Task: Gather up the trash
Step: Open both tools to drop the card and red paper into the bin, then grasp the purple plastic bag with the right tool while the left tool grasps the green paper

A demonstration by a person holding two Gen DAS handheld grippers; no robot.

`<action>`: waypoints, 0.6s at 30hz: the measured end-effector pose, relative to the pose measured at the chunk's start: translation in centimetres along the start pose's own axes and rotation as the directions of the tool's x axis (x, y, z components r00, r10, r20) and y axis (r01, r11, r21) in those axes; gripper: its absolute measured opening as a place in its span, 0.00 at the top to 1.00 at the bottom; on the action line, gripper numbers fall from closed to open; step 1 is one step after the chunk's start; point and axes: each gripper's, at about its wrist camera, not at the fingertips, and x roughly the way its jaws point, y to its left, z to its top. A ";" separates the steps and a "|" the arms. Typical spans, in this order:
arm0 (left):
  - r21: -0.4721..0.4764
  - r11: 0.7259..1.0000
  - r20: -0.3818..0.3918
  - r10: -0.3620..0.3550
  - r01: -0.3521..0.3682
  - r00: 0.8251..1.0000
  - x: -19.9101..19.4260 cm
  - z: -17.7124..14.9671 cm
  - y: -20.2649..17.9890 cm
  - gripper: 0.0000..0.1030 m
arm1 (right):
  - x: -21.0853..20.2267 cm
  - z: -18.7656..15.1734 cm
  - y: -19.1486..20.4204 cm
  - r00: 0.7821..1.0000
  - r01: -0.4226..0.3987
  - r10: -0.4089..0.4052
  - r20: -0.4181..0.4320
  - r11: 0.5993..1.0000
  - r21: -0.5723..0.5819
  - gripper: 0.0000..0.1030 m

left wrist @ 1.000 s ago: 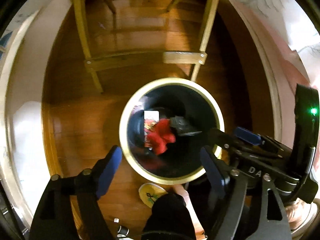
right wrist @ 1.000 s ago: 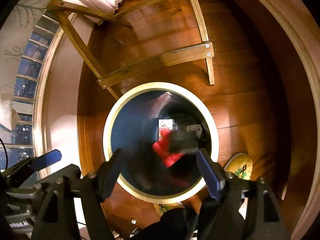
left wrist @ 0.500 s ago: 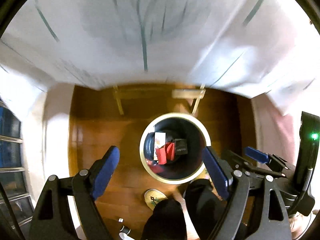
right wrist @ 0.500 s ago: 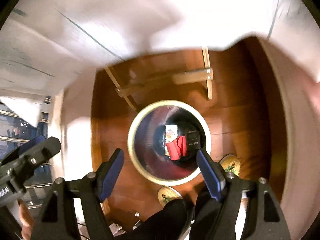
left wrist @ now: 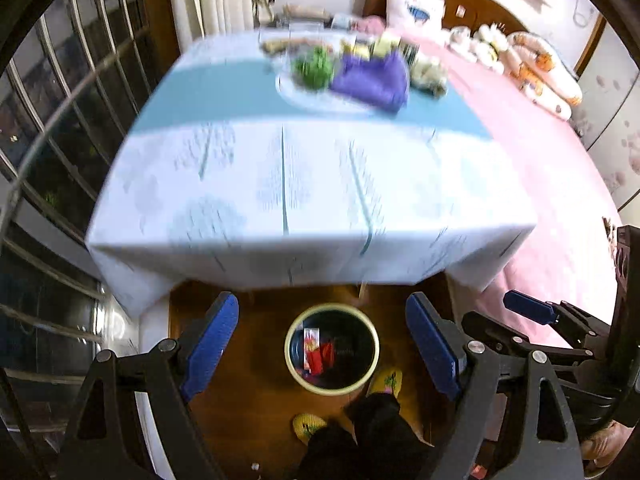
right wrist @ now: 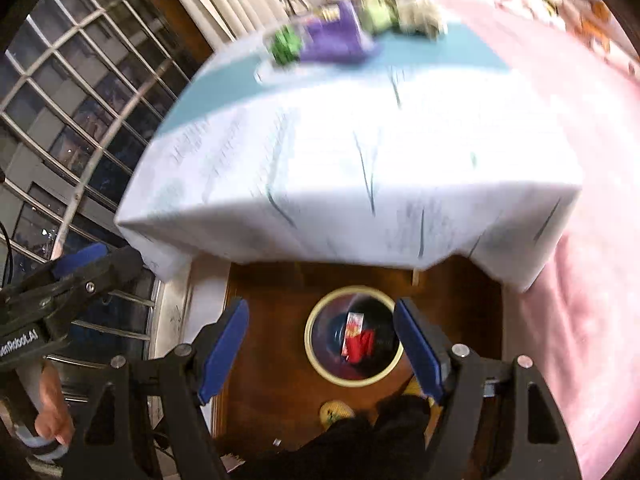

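My left gripper (left wrist: 321, 300) is open and holds nothing. It hangs high above a round cream-rimmed bin (left wrist: 290, 344) on the wooden floor. The bin holds a red wrapper (left wrist: 326, 354) and a white packet. My right gripper (right wrist: 321, 304) is also open with nothing in it, over the same bin (right wrist: 310, 344) with the red wrapper (right wrist: 362, 344) inside. At the far end of the cloth-covered table (left wrist: 300, 184) lie a green lump (left wrist: 316, 66), a purple bag (left wrist: 372, 80) and pale crumpled items (left wrist: 428, 72), all blurred. The other gripper's blue pad (left wrist: 532, 312) shows at the right edge.
A bed with a pink cover (left wrist: 540, 160) runs along the table's right side, with plush toys (left wrist: 540, 76) at its head. A barred window (left wrist: 52, 120) fills the left. A person's feet in yellow slippers (left wrist: 308, 426) stand on the floor beside the bin.
Both grippers have risen from close over the bin to above the table's height. The bin has shrunk in view and the tabletop with its items has appeared. Both stay open.
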 end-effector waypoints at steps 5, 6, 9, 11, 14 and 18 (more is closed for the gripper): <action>0.010 1.000 0.079 0.010 -0.011 0.997 -3.6 3.0 -0.1 0.18 | -3.5 2.6 1.4 0.996 0.033 -0.029 0.087 0.998 -0.052 0.27; 0.007 1.000 0.089 0.012 -0.013 0.996 -4.2 3.7 -0.1 0.18 | -4.1 3.3 1.5 0.994 0.041 -0.035 0.104 0.998 -0.057 0.27; -0.015 1.000 0.113 0.022 -0.021 0.993 -5.3 5.1 0.2 0.18 | -5.5 5.4 2.3 0.987 0.058 -0.045 0.153 0.995 -0.086 0.27; -0.034 0.999 0.112 0.023 -0.019 0.993 -5.4 6.3 0.6 0.18 | -5.8 7.0 2.6 0.982 0.079 -0.057 0.178 0.990 -0.116 0.27; -0.050 0.999 0.101 0.024 -0.019 0.995 -4.5 7.6 1.3 0.18 | -5.9 9.3 2.8 0.973 0.124 -0.085 0.216 0.976 -0.177 0.27; -0.074 0.997 0.092 0.044 -0.037 0.995 -2.7 9.7 1.7 0.18 | -3.9 12.7 2.6 0.966 0.184 -0.126 0.228 0.949 -0.255 0.27</action>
